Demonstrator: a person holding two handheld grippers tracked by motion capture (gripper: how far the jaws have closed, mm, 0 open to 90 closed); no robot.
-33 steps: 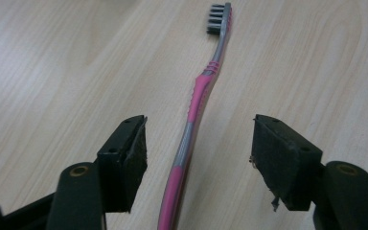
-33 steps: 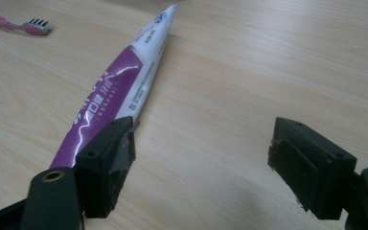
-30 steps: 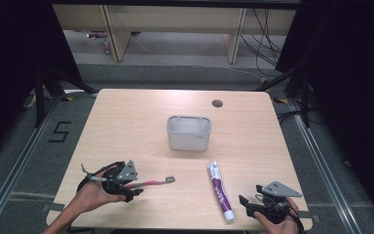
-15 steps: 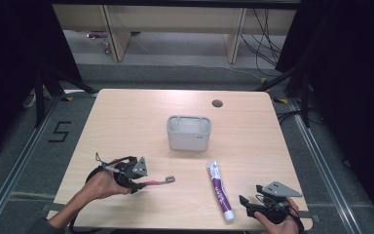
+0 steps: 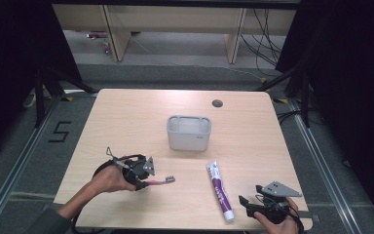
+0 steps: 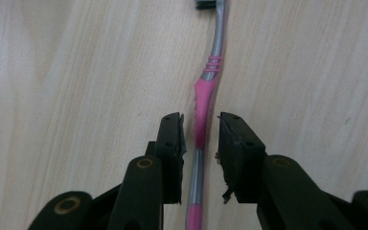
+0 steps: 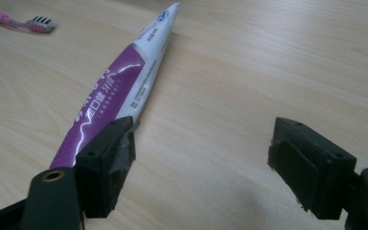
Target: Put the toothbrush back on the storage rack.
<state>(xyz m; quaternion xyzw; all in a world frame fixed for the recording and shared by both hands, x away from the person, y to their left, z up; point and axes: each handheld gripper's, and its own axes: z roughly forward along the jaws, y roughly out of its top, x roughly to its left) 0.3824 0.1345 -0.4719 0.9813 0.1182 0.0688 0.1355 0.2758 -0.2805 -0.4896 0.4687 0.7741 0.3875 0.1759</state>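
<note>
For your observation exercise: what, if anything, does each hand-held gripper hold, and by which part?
Neither grips yet: the closing left hand-held gripper straddles the toothbrush handle; the right hand-held gripper is open.

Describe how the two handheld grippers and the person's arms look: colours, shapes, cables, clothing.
Both the left gripper and the right gripper are black, each with two blocky jaws on arms pinned by brass-coloured rivets, seen in the gripper views. Each carries a grey three-cornered plate on top, and a thin cable loops behind the left one. The left arm wears a dark grey sleeve near the elbow.
</note>
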